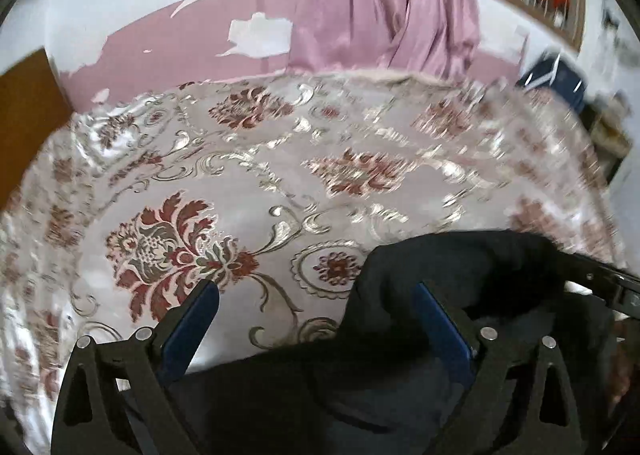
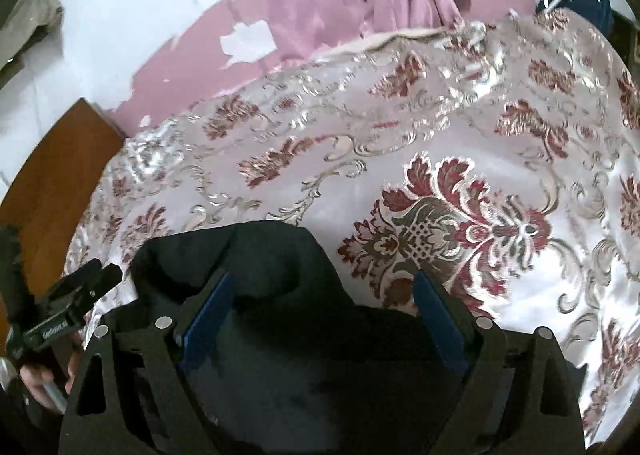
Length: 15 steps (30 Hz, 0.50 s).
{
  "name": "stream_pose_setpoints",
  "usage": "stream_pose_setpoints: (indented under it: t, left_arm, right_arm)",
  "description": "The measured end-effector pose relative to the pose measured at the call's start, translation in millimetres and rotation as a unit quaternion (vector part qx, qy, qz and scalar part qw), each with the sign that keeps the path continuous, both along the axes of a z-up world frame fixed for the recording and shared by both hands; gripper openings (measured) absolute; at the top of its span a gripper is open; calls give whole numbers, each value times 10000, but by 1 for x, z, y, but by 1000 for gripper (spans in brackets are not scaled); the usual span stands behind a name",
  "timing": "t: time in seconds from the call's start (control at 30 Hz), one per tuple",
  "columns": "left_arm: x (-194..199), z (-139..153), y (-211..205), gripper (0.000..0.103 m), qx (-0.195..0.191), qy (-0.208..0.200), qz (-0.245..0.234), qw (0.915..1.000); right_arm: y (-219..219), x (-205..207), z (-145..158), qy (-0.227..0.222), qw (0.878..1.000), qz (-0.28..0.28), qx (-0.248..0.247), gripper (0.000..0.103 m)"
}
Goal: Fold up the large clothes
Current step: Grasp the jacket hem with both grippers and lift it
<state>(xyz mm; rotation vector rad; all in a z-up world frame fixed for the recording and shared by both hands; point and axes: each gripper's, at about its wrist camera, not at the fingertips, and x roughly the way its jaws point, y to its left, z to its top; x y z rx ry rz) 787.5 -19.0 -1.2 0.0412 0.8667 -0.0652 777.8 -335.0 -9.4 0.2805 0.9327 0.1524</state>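
Observation:
A black garment lies bunched on a floral bedspread. In the left wrist view it fills the lower right and passes under my left gripper, whose blue-padded jaws stand wide open, the right finger over the cloth and the left finger over the bedspread. In the right wrist view the garment fills the lower left beneath my right gripper, also wide open. The other gripper shows at the left edge there. Neither grips the cloth.
The bedspread covers a bed. A pink curtain hangs on the wall behind. A wooden headboard stands at the left. A dark blue box sits past the bed's far right corner.

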Motion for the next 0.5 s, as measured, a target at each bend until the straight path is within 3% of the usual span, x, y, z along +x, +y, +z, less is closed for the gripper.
stream_pose_setpoints:
  t: [0.03,0.07,0.13,0.17,0.2,0.23,0.3,0.4,0.5]
  left_arm:
    - [3,-3,-5,91,89,-23,-20,10000]
    - [4,-4,-8,80,170,-44,-39,9998]
    - [6,-7,-15,49,260,-47,-115,9996]
    - [7,-7,-15,23,239,-13,-144,9996]
    - [7,-7,-15,8,88,60,-192,9998]
    - [6,-5,-13,8,-40,66,-184,9998]
    - [0,3,-7,6,-291,-54,-91,9995]
    - [-10,12,6,5,-324,-189,-54,9993]
    - [-22,16,20,5,-624,-242,-261,9974]
  right_arm:
    - [6,3,-6,24,10000,27,-67,73]
    - [9,6,-8,30,9999,41,-137,69]
    - [14,9,-11,-32,9996,50,-262,49]
    - [16,9,-12,-67,9996,49,-278,44]
    - [15,9,-11,-114,9996,37,-273,34]
    - [15,7,-8,-202,9995,45,-254,20]
    - [14,3,0,-330,9987,136,-354,10]
    - [6,-11,12,-552,9970,203,-505,6]
    - [-6,-27,23,-774,9947,308,-598,5]
